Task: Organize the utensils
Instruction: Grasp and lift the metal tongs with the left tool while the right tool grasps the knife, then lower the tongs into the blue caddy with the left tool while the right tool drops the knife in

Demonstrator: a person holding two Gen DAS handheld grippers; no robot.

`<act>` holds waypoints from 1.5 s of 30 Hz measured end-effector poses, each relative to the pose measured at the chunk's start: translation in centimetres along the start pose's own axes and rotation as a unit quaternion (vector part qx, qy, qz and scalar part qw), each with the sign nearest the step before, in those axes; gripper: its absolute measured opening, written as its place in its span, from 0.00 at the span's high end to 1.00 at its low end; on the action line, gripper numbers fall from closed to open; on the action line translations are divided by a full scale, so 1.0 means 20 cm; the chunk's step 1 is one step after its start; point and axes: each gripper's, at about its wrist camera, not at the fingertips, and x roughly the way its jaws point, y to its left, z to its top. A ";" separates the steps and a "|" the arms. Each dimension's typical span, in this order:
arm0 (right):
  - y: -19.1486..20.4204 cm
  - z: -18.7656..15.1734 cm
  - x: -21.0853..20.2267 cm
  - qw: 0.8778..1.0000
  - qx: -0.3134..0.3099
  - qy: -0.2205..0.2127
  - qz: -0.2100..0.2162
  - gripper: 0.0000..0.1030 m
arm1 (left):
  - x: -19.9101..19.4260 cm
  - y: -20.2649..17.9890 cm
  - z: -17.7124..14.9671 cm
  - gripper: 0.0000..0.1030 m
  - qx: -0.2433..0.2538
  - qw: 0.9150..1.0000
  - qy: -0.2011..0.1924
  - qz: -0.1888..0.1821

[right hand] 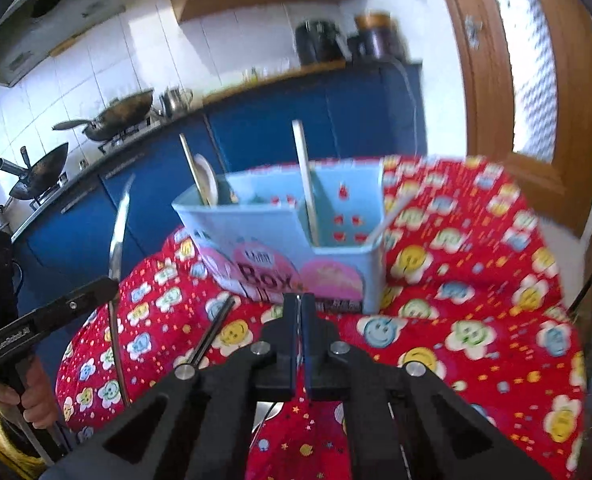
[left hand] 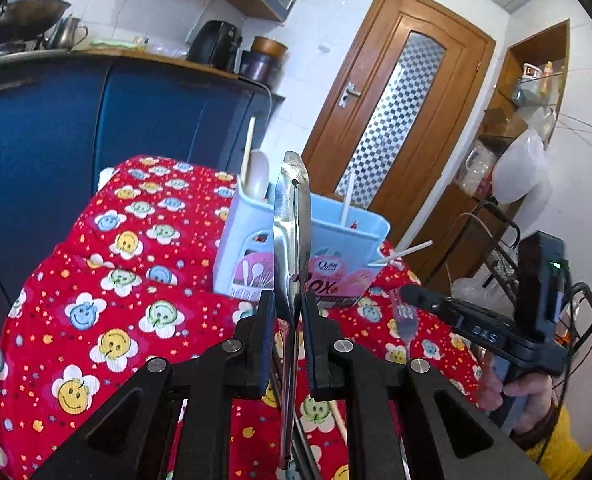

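Observation:
My left gripper (left hand: 288, 304) is shut on a long steel utensil (left hand: 292, 216) that stands upright, its holed end on top. Just behind it a light blue utensil box (left hand: 347, 240) stands on the red smiley-flower cloth (left hand: 116, 280). The box (right hand: 264, 220) holds a white spoon (right hand: 207, 178), a wooden chopstick (right hand: 192, 168) and white sticks (right hand: 305, 176). My right gripper (right hand: 299, 300) is shut, close in front of the box. In the left wrist view the right gripper (left hand: 405, 294) has a steel fork (left hand: 405, 322) hanging from its tip. The right wrist view shows the left gripper (right hand: 96, 288) with the steel utensil (right hand: 119, 232).
A dark chopstick (right hand: 216, 332) lies on the cloth to the left of the right gripper. Blue kitchen cabinets (left hand: 96, 112) run behind the table, with woks (right hand: 124, 114) on the stove. A wooden door (left hand: 399, 112) and a shelf with bags (left hand: 519, 160) stand to the right.

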 end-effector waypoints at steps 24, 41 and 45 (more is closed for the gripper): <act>0.13 0.30 -0.36 0.980 -0.047 -0.173 -0.092 0.97 | 0.01 -0.11 0.34 0.87 0.013 0.993 -0.117 0.017; 0.06 0.52 -0.28 0.962 -0.054 -0.217 -0.159 0.97 | 0.25 -0.17 0.55 0.87 0.049 0.971 -0.223 0.065; 0.07 0.54 -0.23 0.956 -0.063 -0.224 -0.181 0.97 | 0.33 -0.16 0.51 0.87 0.063 0.969 -0.224 0.080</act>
